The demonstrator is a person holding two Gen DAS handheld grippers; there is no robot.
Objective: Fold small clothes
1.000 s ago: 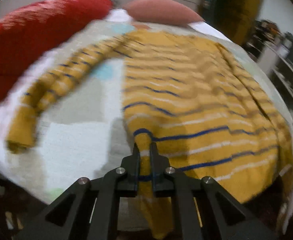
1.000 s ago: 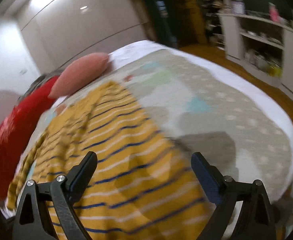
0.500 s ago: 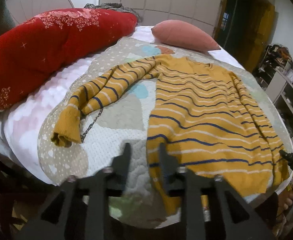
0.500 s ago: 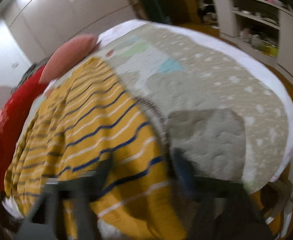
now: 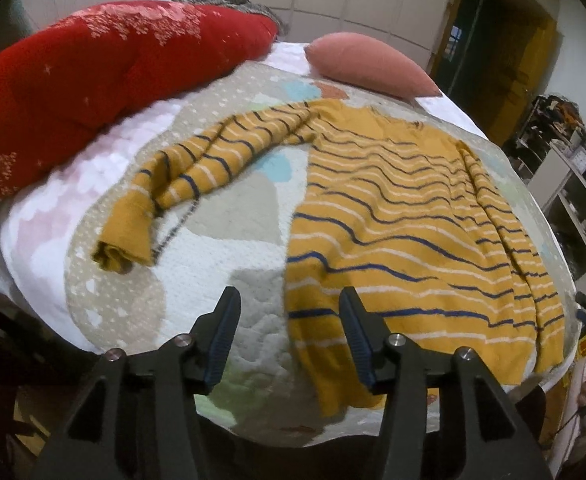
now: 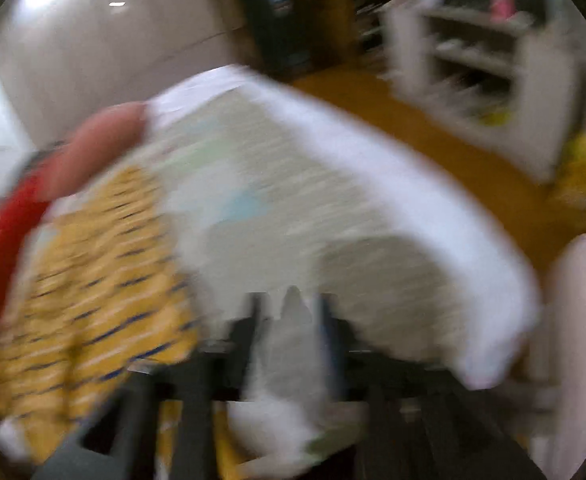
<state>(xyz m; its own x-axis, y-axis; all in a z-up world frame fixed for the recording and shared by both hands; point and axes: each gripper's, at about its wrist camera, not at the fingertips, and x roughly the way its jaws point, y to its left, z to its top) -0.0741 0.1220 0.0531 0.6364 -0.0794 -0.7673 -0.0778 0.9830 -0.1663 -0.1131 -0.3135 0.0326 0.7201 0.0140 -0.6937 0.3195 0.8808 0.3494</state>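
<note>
We hover the left gripper (image 5: pixel 289 328), fingers wide, over the hem of the striped yellow sweater (image 5: pixel 405 224) lying flat on the bed quilt (image 5: pixel 221 264), so we should pinch the hem corner squarely before folding; the right gripper's (image 6: pixel 293 320) state we cannot tell through blur.

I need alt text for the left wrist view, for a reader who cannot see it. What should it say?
A mustard-yellow knitted sweater with navy and white stripes lies flat on a pastel patchwork quilt, one sleeve stretched out to the left. The open black left gripper hovers near its hem, holding nothing. Behind lie a red floral cushion and a pink pillow.
</note>
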